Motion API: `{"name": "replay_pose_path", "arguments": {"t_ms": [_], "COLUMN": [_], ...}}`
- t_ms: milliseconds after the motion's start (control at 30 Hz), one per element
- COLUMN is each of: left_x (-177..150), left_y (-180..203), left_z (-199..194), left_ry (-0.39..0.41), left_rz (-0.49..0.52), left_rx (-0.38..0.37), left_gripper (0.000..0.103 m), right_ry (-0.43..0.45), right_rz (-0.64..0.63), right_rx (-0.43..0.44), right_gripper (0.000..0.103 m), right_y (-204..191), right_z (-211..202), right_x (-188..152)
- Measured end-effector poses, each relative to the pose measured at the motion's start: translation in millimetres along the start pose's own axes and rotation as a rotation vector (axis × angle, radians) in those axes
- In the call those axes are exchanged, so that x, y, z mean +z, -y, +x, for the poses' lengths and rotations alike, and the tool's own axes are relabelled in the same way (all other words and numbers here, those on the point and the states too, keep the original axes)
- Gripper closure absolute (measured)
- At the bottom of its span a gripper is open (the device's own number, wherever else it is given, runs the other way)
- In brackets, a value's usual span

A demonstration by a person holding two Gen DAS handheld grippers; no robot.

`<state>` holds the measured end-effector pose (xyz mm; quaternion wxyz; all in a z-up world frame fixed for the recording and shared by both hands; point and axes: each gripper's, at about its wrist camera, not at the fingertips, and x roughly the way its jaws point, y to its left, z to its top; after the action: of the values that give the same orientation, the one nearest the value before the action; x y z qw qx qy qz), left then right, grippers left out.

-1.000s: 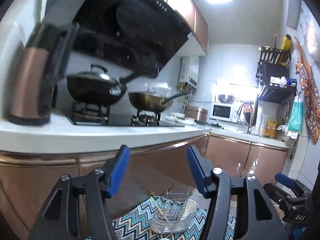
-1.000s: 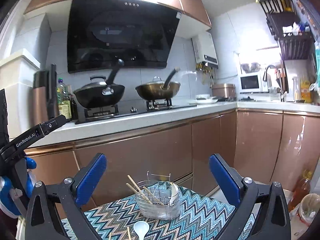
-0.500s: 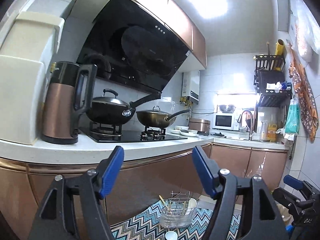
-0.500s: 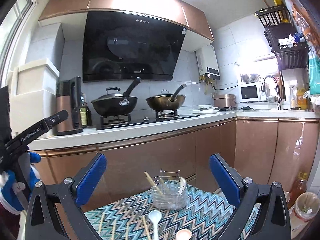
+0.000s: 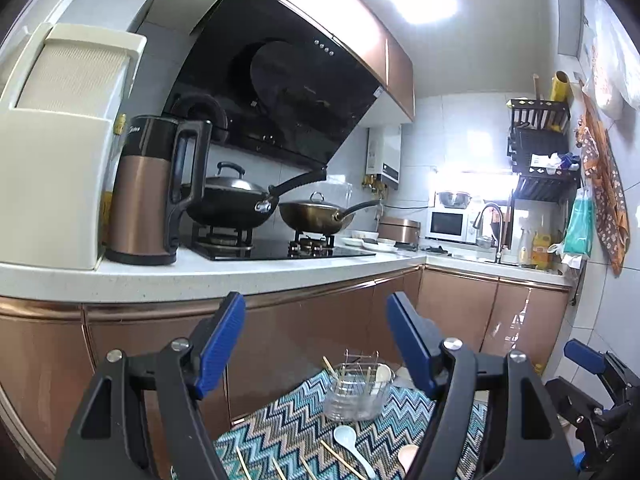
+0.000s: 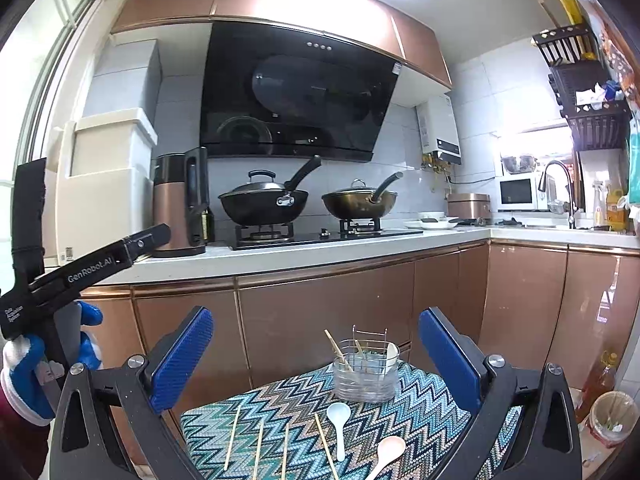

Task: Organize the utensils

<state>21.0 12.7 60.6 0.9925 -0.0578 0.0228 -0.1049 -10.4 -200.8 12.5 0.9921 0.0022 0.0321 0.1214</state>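
Observation:
A clear utensil holder [image 6: 366,376] with a wire frame stands at the far end of a zigzag-patterned mat [image 6: 424,400]; it holds a chopstick and a cream spoon. It also shows in the left wrist view [image 5: 358,392]. On the mat lie a white spoon [image 6: 338,420], a cream spoon [image 6: 386,454] and several wooden chopsticks [image 6: 260,444]. My right gripper [image 6: 316,360] is open and empty, above the mat's near side. My left gripper [image 5: 316,340] is open and empty, held above and to the left of the mat.
Copper kitchen cabinets [image 6: 320,312] stand close behind the mat, with a white countertop [image 6: 280,254], a kettle [image 6: 180,204] and two lidded woks [image 6: 264,202] on a stove. A bottle [image 6: 602,376] and a lidded cup [image 6: 612,416] stand at the right.
Both grippers have tilted and drawn back, so more of the mat, the loose spoons and chopsticks has come into view. Both stay open and empty.

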Motion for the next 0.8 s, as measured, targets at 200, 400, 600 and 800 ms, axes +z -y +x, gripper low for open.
{"name": "replay_pose_path", "arguments": {"t_ms": [200, 400, 600, 800], "left_x": [-5.5, -7.8, -5.8, -0.7], "left_y": [-2.8, -4.7, -7.8, -3.0], "left_z": [-15.7, -28.1, -39.1, -52.2], "left_ry": [-0.007, 0.002, 0.009, 0.042], "left_rz": [-0.015, -0.009, 0.000, 0.027], "left_rx": [0.002, 0.027, 0.053, 0.068], "left_gripper": [0.031, 0.031, 0.031, 0.031], "right_ry": [-0.015, -0.020, -0.014, 0.006], "right_rz": [-0.029, -0.047, -0.081, -0.090], "right_rx": [-0.005, -0.001, -0.003, -0.001], "right_gripper": [0.000, 0.000, 0.000, 0.000], "right_y": [-12.5, -21.4, -31.0, -32.2], "right_z": [-11.9, -21.2, -30.4, -37.3], "right_x": [0.8, -0.5, 2.5, 8.8]}}
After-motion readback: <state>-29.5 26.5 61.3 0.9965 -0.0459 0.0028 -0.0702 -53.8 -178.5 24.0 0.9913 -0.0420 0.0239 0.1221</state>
